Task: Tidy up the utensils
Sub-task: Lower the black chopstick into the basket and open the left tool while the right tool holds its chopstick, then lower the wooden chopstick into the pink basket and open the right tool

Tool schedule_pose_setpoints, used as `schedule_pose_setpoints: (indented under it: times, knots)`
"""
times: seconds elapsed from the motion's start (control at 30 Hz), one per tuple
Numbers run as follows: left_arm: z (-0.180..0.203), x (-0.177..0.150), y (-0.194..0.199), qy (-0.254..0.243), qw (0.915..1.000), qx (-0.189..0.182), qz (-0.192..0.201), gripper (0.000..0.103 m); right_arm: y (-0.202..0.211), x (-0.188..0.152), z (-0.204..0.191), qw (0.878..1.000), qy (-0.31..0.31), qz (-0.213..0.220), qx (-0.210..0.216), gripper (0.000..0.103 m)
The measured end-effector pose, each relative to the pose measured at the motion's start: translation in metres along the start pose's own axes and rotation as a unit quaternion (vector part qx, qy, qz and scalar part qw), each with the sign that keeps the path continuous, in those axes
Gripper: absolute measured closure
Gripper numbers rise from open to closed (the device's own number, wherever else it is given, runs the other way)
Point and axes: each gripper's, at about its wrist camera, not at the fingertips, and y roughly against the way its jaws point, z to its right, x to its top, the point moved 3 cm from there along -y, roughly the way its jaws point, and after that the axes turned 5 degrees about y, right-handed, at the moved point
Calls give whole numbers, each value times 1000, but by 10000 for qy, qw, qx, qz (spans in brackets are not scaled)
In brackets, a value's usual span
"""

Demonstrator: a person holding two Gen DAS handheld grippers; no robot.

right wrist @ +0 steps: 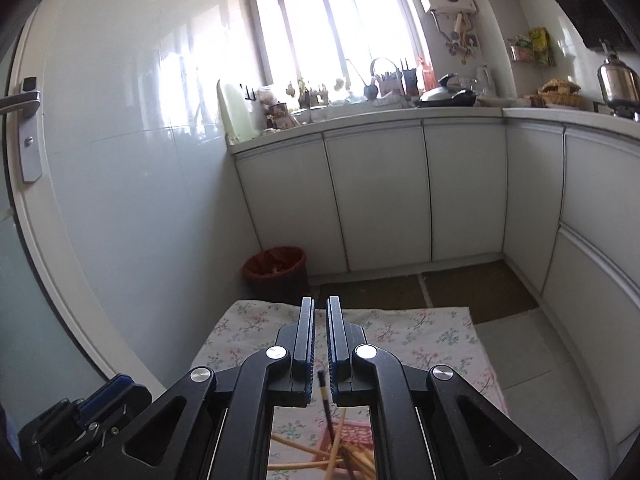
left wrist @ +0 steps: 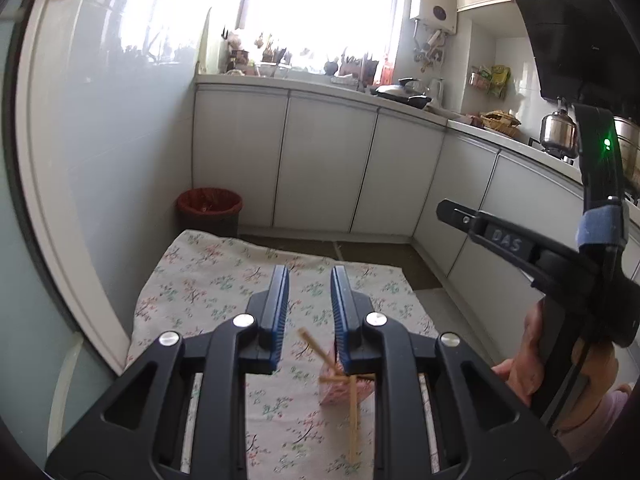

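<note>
A floral cloth [left wrist: 224, 280] covers a small table with floor beyond its far edge. Left gripper [left wrist: 310, 276] gapes, empty; chopsticks [left wrist: 352, 412] in a pink holder [left wrist: 340, 392] sit below it. Right gripper [right wrist: 320, 306] is nearly closed above them, gripping nothing.

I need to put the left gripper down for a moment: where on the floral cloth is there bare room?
The floral cloth is bare across its far half, toward the red bin, and along its left side by the wall. The near right is crowded: chopsticks splay out of the pink holder.
</note>
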Motion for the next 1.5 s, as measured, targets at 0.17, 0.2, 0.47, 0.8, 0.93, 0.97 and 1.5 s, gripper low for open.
schedule_pose_setpoints:
  times: [0.17,0.2,0.47,0.8,0.93,0.97,1.5]
  knots:
    - [-13,-8,2,166,9997,-36,-171,74,10,-10,-5,9995,267,-120,-72,95]
    - [-15,-9,4,218,9996,-47,-154,73,15,-12,-5,9996,265,-133,-27,92]
    - [-31,-52,15,490,9961,-138,-727,54,92,-75,14,9980,174,539,-275,27]
    - [-46,-112,27,1115,9851,-19,-1310,54,1,-222,-14,9828,602,-1444,-977,22]
    - [-53,-115,39,968,9879,66,-1211,53,-55,-224,-8,9737,44,-2092,-902,22]
    - [-54,-113,40,967,9883,65,-1177,53,-65,-223,-7,9715,-48,-2216,-844,25]
    - [-61,-106,57,1087,9908,-87,-803,53,37,-214,-36,9973,259,-567,-384,96]
